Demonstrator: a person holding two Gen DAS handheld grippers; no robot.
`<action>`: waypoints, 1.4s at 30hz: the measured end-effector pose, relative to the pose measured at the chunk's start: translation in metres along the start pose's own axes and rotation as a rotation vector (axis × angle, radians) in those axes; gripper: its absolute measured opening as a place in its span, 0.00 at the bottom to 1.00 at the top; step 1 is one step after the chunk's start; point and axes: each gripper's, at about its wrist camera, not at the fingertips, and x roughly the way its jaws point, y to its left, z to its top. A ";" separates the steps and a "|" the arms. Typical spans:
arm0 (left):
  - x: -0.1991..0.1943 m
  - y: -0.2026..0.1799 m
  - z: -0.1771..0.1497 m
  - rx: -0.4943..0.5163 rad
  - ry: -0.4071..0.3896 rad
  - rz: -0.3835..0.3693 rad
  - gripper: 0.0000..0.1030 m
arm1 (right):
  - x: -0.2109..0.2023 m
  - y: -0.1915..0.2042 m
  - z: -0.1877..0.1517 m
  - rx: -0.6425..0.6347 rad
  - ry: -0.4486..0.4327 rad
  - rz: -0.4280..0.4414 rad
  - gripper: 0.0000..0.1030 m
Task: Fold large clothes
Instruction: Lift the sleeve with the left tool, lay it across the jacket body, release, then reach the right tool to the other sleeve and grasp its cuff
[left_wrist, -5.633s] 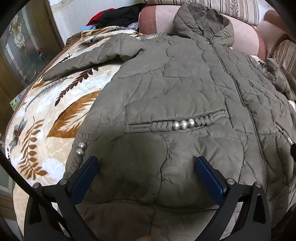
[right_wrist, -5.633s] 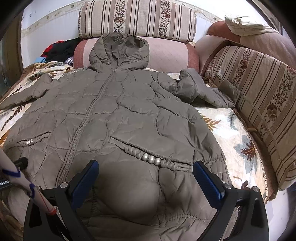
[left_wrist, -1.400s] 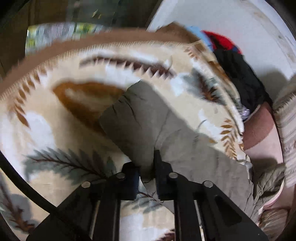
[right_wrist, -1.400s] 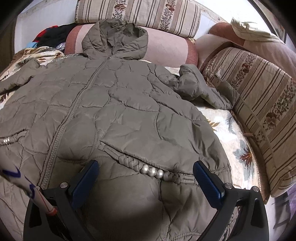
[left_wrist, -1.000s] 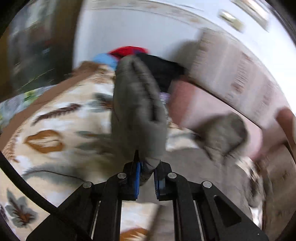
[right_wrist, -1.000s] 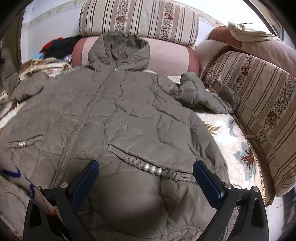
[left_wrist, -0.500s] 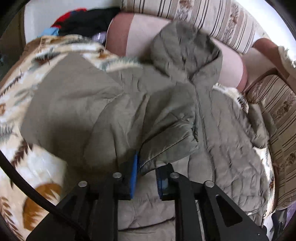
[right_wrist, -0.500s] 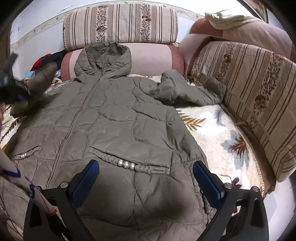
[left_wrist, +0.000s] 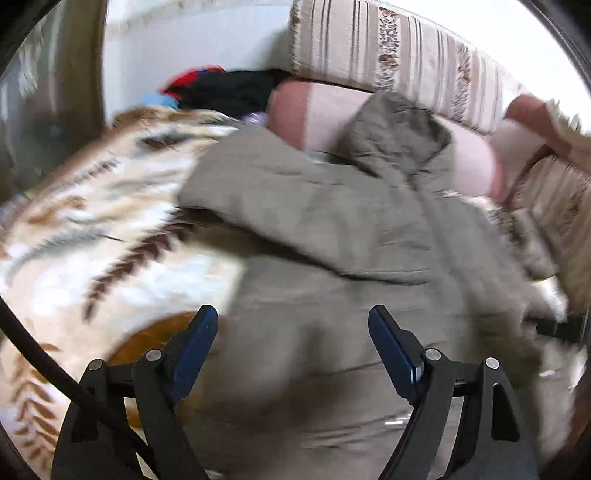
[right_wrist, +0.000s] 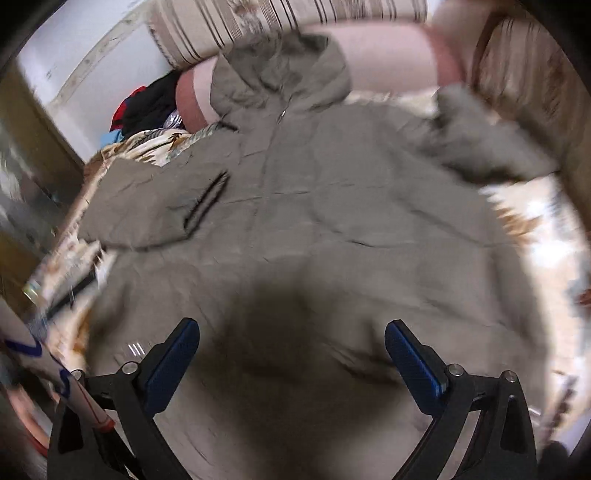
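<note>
Olive padded coat (right_wrist: 332, 229) lies flat on the leaf-patterned blanket (left_wrist: 92, 229), hood (right_wrist: 280, 70) at the far cushions, left sleeve (left_wrist: 295, 206) folded across its chest. Left claw (left_wrist: 291, 339) is opening, nothing between. Right claw (right_wrist: 291, 350) spread, empty.

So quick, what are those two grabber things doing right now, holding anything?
Left gripper: fingers opening, nothing between them, the jacket sleeve lies folded across it.
Right gripper: fingers open, holding nothing, above the jacket.
</note>
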 end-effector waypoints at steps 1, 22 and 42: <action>0.003 0.001 0.001 0.005 0.008 0.009 0.80 | 0.012 0.004 0.010 0.025 0.016 0.034 0.94; 0.027 0.023 0.005 -0.138 0.119 -0.140 0.80 | 0.125 0.076 0.090 0.145 0.179 0.258 0.26; 0.037 0.012 0.000 -0.082 0.142 -0.092 0.80 | 0.081 -0.028 0.161 -0.043 -0.058 -0.487 0.13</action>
